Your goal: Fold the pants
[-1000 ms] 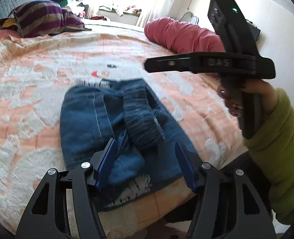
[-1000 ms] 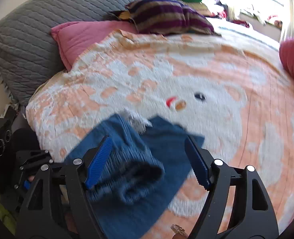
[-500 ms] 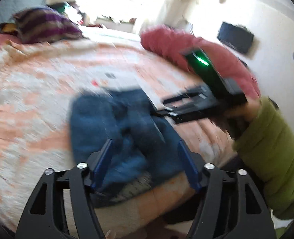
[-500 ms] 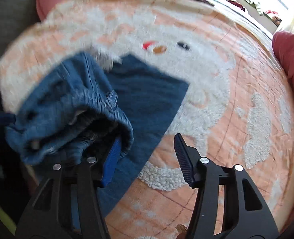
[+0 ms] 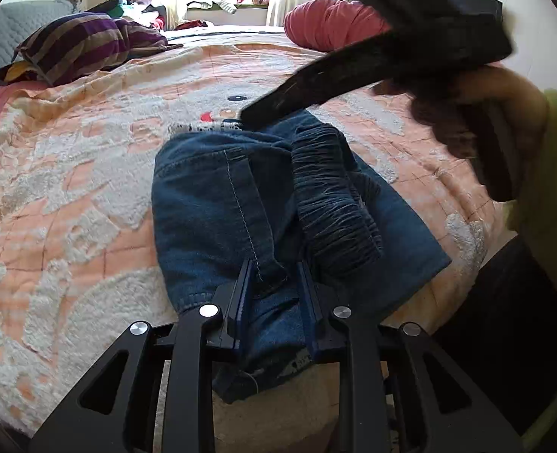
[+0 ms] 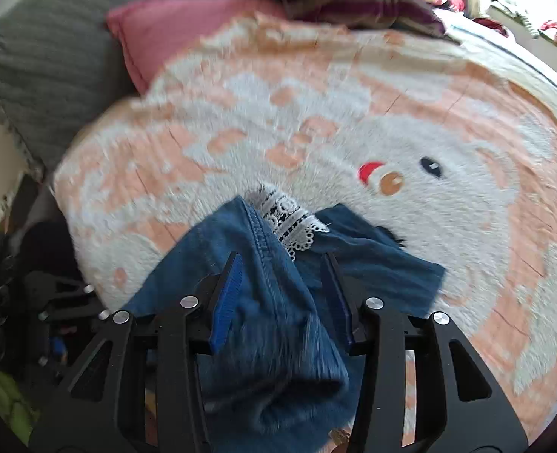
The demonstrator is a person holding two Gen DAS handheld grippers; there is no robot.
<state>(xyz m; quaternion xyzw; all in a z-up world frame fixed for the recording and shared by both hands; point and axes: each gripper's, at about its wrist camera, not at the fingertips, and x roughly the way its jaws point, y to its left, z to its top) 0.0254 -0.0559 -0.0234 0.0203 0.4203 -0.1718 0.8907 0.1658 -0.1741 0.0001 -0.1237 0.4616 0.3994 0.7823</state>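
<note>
Small blue denim pants (image 5: 240, 204) with a gathered elastic waistband (image 5: 331, 204) and white lace trim (image 6: 290, 219) lie bunched near the bed's front edge. My left gripper (image 5: 274, 287) is shut on a fold of the denim at the near edge. My right gripper (image 6: 282, 275) straddles the raised denim (image 6: 274, 302), its jaws narrowed onto the bunched cloth. In the left wrist view the right gripper's body (image 5: 373, 56) hangs blurred over the pants' far end.
The bed carries an orange and white blanket (image 5: 71, 158) with a cartoon face (image 6: 391, 177). A striped bundle (image 5: 86, 45), a grey pillow (image 6: 44, 56), a pink pillow (image 6: 173, 37) and a red bolster (image 5: 331, 22) lie at the back. The bed's edge (image 5: 278, 407) is close.
Both grippers have come down onto the pants and narrowed from wide open. The left one has pinched the near fold; the right one has closed around the bunched denim.
</note>
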